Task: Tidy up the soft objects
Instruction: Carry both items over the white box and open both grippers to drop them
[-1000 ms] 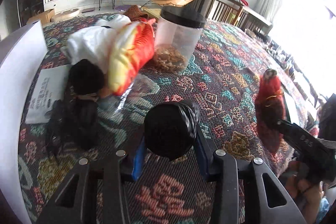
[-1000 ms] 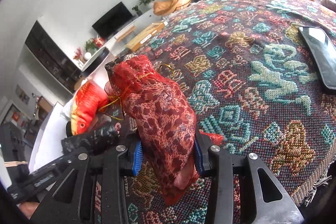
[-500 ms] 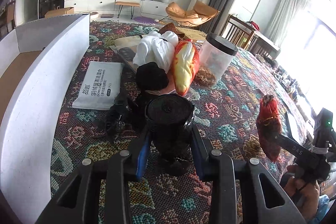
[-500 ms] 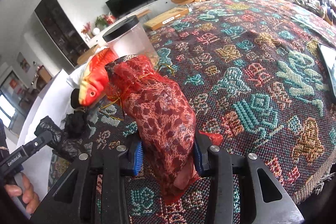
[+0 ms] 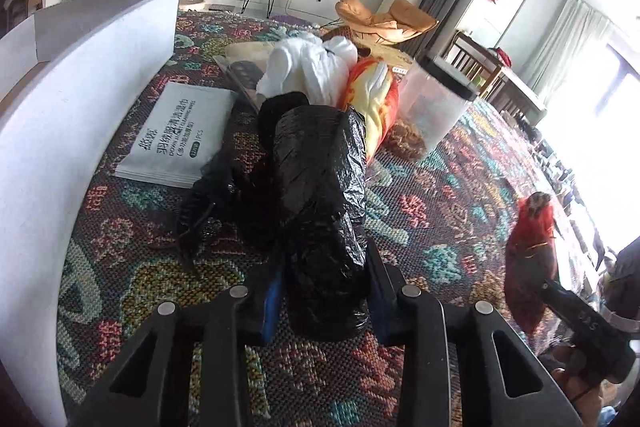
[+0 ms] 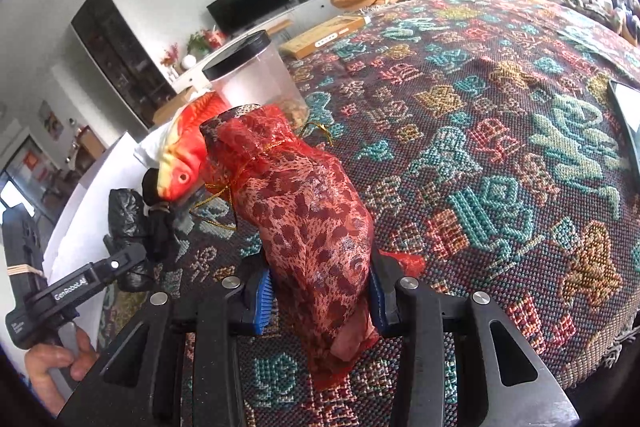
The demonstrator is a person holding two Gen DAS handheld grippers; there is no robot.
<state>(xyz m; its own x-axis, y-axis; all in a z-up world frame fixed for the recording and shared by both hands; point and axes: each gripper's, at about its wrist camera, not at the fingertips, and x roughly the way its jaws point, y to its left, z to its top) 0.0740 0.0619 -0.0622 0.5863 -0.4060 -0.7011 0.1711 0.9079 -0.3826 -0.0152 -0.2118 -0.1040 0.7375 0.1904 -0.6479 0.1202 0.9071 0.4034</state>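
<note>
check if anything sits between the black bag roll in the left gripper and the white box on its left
Nothing visible does. The black plastic bag roll is clamped in the left gripper; the white box wall stands left of it, with only bare patterned cloth between.

Glossy, crinkled black plastic on the bag roll (image 5: 320, 195); sheer red mesh cloth, leopard-printed, on the pouch (image 6: 316, 227). Coarse woven patterned cloth (image 6: 500, 155) covers the counter. The jar (image 5: 436, 115) is clear smooth plastic, the tissue pack (image 5: 176, 135) matt white.
</note>
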